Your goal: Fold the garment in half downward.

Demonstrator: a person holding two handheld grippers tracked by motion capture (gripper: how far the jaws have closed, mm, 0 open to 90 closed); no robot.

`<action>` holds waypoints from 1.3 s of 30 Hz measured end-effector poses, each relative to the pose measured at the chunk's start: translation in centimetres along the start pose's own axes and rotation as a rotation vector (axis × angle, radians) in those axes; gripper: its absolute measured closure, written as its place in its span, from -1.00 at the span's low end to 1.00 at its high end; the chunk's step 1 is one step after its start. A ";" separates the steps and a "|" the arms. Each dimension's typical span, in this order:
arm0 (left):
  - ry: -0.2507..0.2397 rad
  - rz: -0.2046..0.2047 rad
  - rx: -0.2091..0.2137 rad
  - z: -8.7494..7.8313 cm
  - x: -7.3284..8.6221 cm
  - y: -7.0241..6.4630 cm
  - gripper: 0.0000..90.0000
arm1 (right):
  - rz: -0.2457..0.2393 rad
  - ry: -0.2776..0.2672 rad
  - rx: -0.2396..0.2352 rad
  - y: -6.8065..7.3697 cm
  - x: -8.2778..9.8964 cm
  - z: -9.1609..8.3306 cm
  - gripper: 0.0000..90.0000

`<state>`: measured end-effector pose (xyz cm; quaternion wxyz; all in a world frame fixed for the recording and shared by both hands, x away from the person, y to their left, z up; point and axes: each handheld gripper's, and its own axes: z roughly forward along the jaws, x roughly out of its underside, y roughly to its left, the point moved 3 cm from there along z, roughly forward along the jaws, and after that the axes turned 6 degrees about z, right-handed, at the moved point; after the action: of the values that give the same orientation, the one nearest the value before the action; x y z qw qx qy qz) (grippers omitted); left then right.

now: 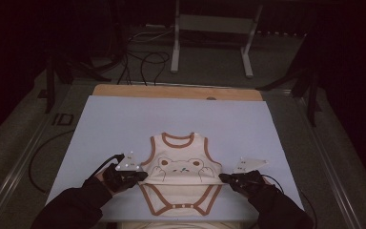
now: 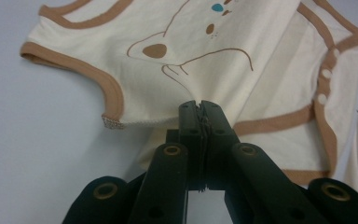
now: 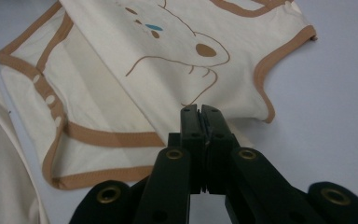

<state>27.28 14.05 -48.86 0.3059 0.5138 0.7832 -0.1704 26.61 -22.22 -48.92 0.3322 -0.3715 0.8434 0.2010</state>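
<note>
Baby bodysuit, cream with brown binding and a bear print, lay flat near the front edge of the counter, on its pale sheet, neck opening pointing away from the person. Judged light, thin and limp knit: it would sag and drape wherever it went unsupported, not slippery, nothing fragile about it except the snaps at the crotch flap. The lower part looked partly doubled over, so one layer could slide off another if only the top ply was pinched. Best hold seemed to be the side seams just below the armholes, taken on both sides at once to keep the cloth level. Left tongs were closed tight at the garment's side edge, fabric apparently nipped between the tips; right tongs likewise pressed together on the opposite side edge. Gloved hands and dark sleeves came in from the near side.
</note>
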 end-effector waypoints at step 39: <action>0.025 -0.004 0.081 2.5 3.6 -3.4 0.95 | 0.067 0.094 -0.054 1.0 5.0 1.4 0.96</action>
<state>23.97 13.71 -53.26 0.2748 0.5263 0.7805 -0.1960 23.93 -23.27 -53.34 0.2750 -0.3608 0.8643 0.2171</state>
